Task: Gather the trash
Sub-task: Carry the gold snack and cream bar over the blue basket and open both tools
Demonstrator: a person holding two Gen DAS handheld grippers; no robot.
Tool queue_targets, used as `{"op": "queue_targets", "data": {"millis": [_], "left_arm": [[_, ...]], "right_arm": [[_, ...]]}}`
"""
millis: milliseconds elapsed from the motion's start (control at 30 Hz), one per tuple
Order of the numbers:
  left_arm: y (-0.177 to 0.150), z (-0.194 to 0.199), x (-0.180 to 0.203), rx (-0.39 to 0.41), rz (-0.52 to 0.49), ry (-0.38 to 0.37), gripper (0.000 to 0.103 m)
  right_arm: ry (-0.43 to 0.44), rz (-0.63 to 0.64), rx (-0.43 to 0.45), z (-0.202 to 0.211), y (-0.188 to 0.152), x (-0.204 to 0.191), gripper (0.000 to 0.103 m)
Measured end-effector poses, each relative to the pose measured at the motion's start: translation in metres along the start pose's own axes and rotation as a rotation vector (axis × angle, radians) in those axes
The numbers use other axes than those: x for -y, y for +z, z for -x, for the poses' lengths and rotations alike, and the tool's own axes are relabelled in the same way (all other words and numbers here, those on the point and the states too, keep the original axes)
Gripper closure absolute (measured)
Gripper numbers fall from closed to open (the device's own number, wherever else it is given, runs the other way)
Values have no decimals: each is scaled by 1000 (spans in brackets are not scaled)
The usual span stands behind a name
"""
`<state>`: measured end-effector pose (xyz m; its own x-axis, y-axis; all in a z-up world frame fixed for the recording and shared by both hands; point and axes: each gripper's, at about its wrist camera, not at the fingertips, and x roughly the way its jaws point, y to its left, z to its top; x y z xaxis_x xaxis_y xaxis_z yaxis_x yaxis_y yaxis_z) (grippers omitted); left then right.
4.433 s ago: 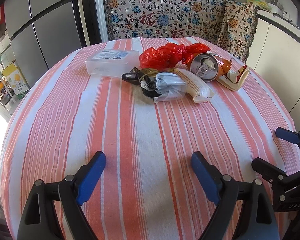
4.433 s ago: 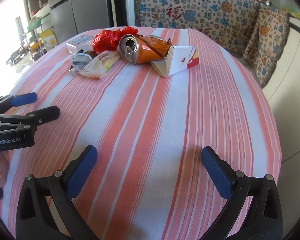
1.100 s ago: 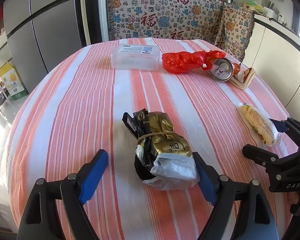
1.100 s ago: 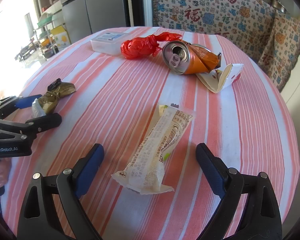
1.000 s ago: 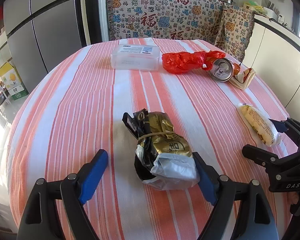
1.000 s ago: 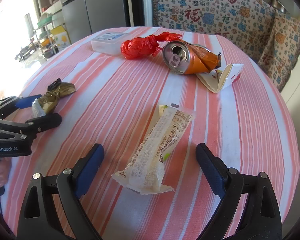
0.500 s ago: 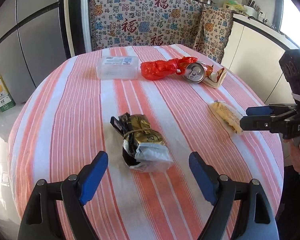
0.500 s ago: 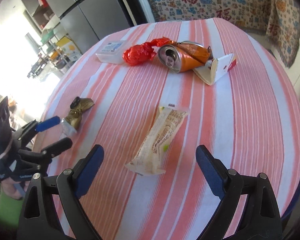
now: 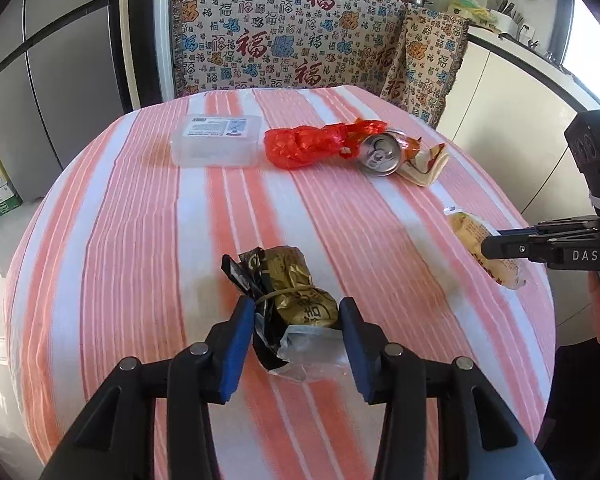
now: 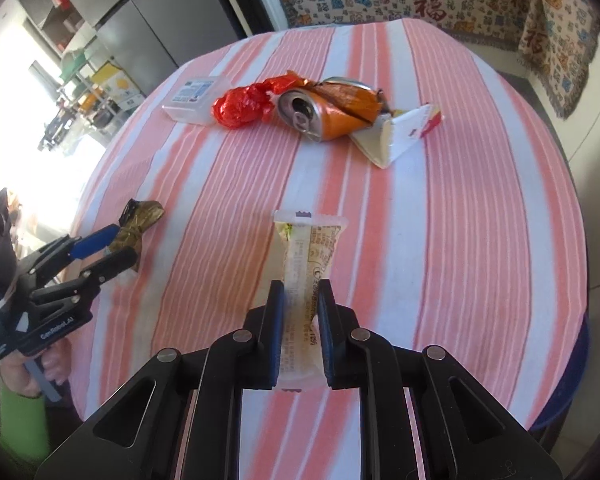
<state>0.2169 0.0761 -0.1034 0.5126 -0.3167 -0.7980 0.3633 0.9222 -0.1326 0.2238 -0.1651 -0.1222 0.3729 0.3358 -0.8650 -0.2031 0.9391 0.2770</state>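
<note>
My left gripper [image 9: 298,316] is shut on a crumpled gold and black wrapper [image 9: 288,284] near the table's near edge; the wrapper also shows in the right wrist view [image 10: 140,220]. My right gripper [image 10: 300,300] is shut on a long clear snack wrapper [image 10: 308,256], which also shows in the left wrist view [image 9: 484,248]. Farther back lie a red plastic bag [image 9: 304,146], a crushed orange can [image 10: 328,110] and a white paper carton [image 10: 400,132].
A clear plastic box [image 9: 216,140] stands at the back left of the round table with the orange-striped cloth [image 9: 140,220]. A patterned cloth-covered seat [image 9: 300,40] is behind the table. Grey cabinets [image 9: 60,80] stand at the left.
Both grippers have closed from wide open onto their wrappers: the left on the gold and black one, the right on the long clear one.
</note>
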Motion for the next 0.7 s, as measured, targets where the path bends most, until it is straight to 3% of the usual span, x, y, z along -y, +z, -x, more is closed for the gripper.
{"op": "queue_targets", "data": {"millis": [267,467,700], "left_arm": [[23,14,100,50,-88,-158,59],[45,-6,209,37,-184,-322,59],[59,-69,344,-46,-257,-424,59]], "right_arm": [[-15,-95,128,78,-30,85,88],[-201,-176,173,131,-63,183,88],[-324,-295,196,151,-99,280,88]]}}
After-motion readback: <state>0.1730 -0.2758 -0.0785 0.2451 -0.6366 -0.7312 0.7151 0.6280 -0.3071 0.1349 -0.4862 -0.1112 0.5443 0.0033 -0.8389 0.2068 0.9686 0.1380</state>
